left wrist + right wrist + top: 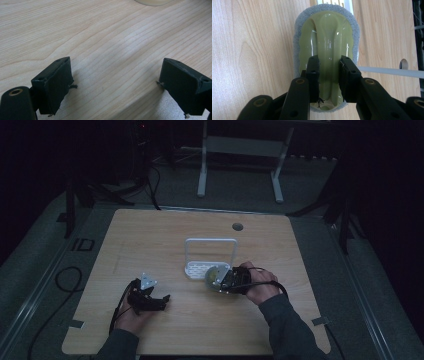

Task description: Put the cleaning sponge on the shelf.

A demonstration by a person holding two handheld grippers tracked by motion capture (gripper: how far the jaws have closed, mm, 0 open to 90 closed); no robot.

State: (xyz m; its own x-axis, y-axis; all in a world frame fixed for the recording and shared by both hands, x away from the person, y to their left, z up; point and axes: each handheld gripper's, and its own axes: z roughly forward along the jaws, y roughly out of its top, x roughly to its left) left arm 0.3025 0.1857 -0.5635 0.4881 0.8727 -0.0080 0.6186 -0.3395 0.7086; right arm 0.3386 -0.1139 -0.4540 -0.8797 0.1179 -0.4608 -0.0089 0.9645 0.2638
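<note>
Right gripper (329, 75): jaws pinched on the raised central ridge of a green-backed scrubbing sponge (325, 37), one jaw on each side of the ridge. The sponge has a glossy olive-green plastic top with a grey foam rim around it. From the high view, the right gripper (231, 279) and the sponge (214, 276) sit just right of the table's centre, the sponge lying on the wood with its far end touching or overlapping the base of a small white rack (210, 254). The rack has a perforated tray at the bottom and a tall hoop-shaped frame rising behind it. In the right gripper view the slotted edge of the rack (333, 3) shows just beyond the sponge's far end.

Left gripper (115, 87): jaws spread wide, nothing between them, bare wood grain underneath. In the high view the left gripper (161, 301) is low over the table (150, 240), left of centre, grey three-cornered plate on top, well apart from the sponge.

Table: light wood top, round cable hole (237, 226) near the far edge. Room is dim; a white frame stand (240, 150) sits on the floor beyond the table.
</note>
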